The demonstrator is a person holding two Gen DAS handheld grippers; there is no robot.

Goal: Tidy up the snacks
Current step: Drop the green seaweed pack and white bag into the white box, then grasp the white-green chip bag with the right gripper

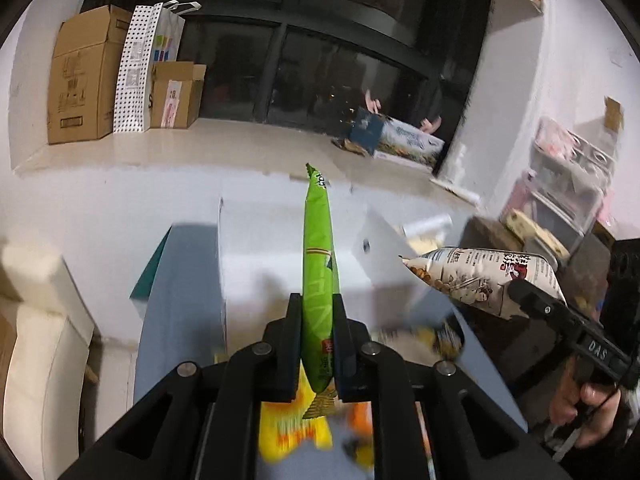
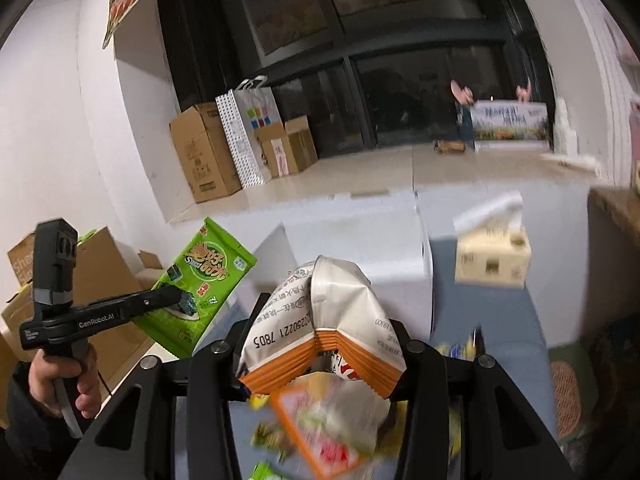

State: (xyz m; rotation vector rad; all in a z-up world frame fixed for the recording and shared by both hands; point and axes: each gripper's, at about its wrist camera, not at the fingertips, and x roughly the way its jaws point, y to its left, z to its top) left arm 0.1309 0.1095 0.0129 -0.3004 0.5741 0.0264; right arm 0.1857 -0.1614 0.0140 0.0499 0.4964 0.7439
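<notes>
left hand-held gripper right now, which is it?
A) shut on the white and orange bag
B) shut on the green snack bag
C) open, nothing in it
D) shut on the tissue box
B: the left hand-held gripper has its two fingers pressed on either side of the green snack bag, which is lifted above the table.

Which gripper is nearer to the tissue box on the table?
Right. The right gripper, shut on the white snack bag, has the tissue box just ahead-right. The left gripper, holding the green snack bag, is farther left.
</notes>
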